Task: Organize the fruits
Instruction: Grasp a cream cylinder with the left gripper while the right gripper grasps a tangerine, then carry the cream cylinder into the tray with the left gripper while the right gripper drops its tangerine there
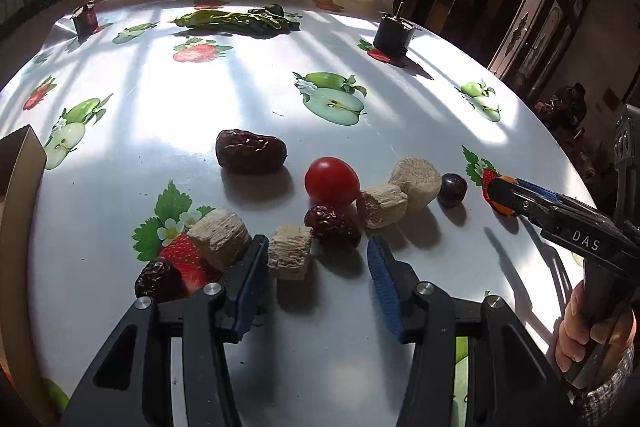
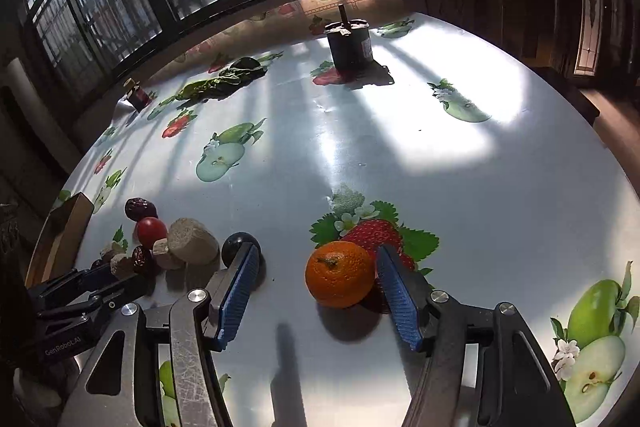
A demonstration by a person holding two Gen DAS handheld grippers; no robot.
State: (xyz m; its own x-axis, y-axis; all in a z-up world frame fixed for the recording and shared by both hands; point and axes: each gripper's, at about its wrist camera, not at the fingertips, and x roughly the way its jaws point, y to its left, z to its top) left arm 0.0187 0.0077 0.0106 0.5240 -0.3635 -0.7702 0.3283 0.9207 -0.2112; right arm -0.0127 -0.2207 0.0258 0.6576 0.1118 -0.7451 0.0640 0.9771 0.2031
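Note:
My left gripper [image 1: 318, 247] is open low over the table, its fingers around a small beige chunk [image 1: 290, 251] and a wrinkled red date [image 1: 332, 227]. Behind them lie a cherry tomato [image 1: 332, 179], a large date [image 1: 250, 151], more beige chunks [image 1: 416, 183] and a dark grape [image 1: 452, 189]. Another date [image 1: 158, 279] and a beige chunk [image 1: 220, 243] lie left of the left finger. My right gripper [image 2: 316, 259] is open with a small orange [image 2: 340, 279] between its fingers, against the right pad. The grape [image 2: 236, 247] touches its left finger.
A cardboard box [image 1: 20, 195] stands at the table's left edge. Leafy greens [image 1: 240, 19] lie at the back. A dark cylinder [image 1: 394, 35] stands back right and a small jar [image 1: 86, 17] back left. The tablecloth has printed apples and strawberries.

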